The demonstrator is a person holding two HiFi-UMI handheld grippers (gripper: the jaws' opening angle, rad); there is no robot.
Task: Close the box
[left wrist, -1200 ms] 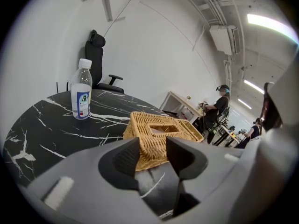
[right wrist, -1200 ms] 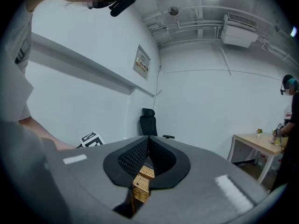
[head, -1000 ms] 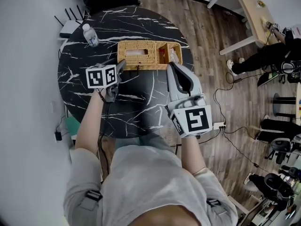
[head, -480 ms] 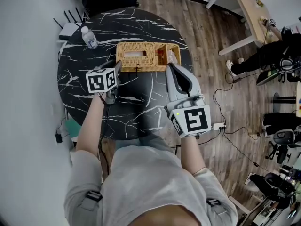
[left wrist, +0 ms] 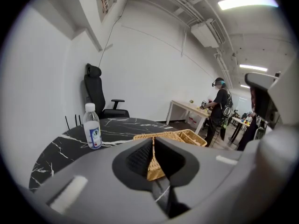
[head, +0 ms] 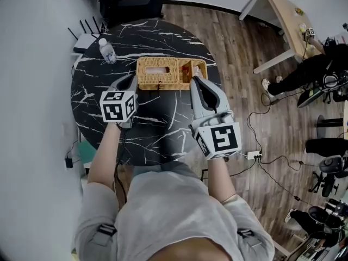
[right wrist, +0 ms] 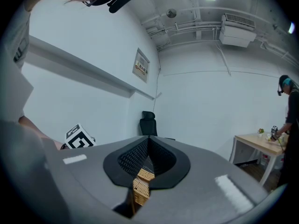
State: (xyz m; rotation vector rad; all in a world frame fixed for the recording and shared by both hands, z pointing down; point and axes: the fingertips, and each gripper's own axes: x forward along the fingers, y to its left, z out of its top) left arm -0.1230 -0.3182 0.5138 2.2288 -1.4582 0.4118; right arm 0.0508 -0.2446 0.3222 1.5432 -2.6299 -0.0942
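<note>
Wicker box (head: 157, 73) lies beyond both outstretched arms; left gripper (left wrist: 153, 140) just closed empty, right gripper (right wrist: 148, 140) pinched together.

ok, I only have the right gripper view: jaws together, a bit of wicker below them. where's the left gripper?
Observer: The head view puts the left gripper at the near left corner of the wicker box, over the black table.
Operator: holding anything?
Observer: No. The left gripper view shows its jaws have just closed to a slit with nothing between them. The wicker lies beyond them.
Operator: anything else on the table?
Observer: One water bottle, upright at the far left, apart from the box.
</note>
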